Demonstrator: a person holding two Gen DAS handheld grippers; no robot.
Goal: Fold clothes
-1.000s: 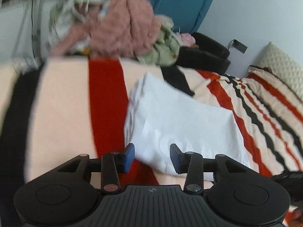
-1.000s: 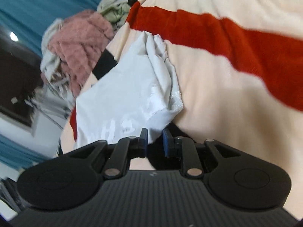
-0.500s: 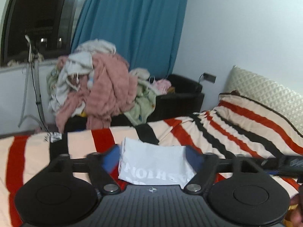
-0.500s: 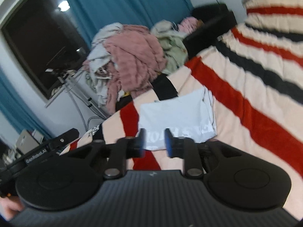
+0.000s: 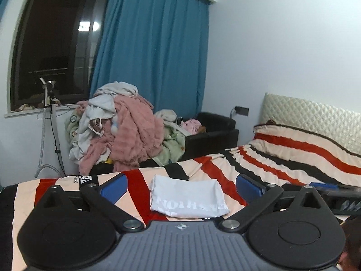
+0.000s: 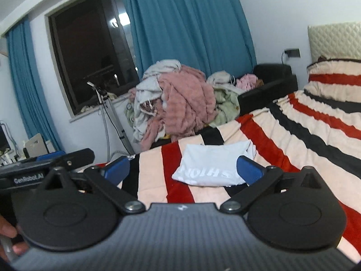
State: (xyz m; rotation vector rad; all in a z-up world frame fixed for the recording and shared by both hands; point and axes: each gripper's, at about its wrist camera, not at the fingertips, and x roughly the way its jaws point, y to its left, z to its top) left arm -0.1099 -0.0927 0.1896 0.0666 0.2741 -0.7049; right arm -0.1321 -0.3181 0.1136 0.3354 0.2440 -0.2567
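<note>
Left wrist view: left gripper (image 5: 181, 186) spread wide, holding nothing, raised off the bed (image 5: 282, 164). Folded white shirt (image 5: 188, 199) lies flat on the striped blanket, seen between the blue fingertips (image 5: 114, 186), not touching them. Right wrist view: right gripper (image 6: 183, 169) also wide apart and empty, shirt (image 6: 212, 164) ahead at 12 o'clock. Clothes pile (image 6: 178, 99) further back at 12, blue curtain (image 6: 187, 20) behind it.
</note>
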